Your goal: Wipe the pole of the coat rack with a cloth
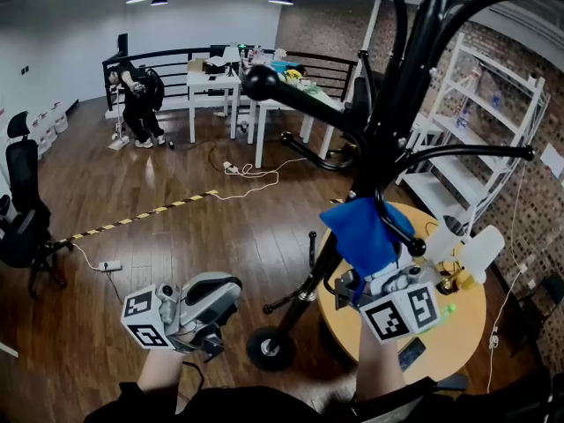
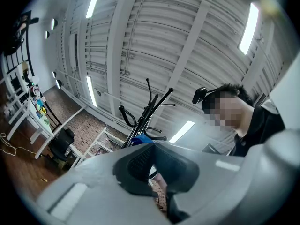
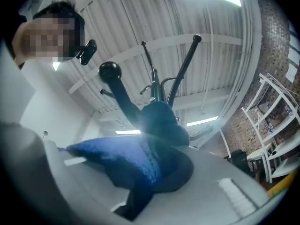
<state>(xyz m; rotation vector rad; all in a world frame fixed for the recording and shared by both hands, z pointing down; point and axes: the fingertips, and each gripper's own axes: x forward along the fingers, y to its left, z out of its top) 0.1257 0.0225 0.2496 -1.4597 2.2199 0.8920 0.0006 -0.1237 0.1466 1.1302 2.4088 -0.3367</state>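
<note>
Right tongs are gripping the blue cloth against the coat rack pole, right of centre | left tongs are hanging closed, empty, near left | advising: wrapping cloth round pole, sliding steadily, steering clear of hooks.

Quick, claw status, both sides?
Left claw: closed, nothing in it.
Right claw: closed on the blue cloth, at the coat rack pole.
</note>
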